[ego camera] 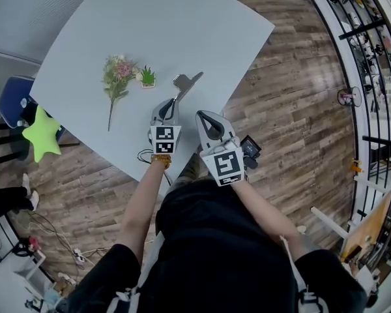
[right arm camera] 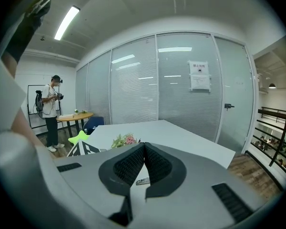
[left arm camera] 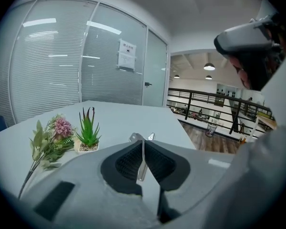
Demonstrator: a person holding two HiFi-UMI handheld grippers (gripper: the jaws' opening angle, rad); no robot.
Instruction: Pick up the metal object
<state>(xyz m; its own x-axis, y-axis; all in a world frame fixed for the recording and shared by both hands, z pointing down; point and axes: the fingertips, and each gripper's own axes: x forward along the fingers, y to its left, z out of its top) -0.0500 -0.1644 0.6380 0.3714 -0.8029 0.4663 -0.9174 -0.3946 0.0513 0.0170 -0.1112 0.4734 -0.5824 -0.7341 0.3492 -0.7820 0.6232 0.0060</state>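
Right gripper (right arm camera: 143, 147) nearest: jaws together, empty. Left gripper (left arm camera: 142, 149) clamped on thin shank of flat metal tool (ego camera: 186, 82), tool head just right of potted plant (ego camera: 147, 77). Likely light, stiff, slippery: pinch flat faces, deep in pads.

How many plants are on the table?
2: a flower sprig on the left part of the table in the head view, and a small potted plant just right of it. Nothing seems hidden.

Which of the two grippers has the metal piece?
The left gripper: the thin metal object stands clamped between its pads, while on the right gripper the jaw tips just touch each other.
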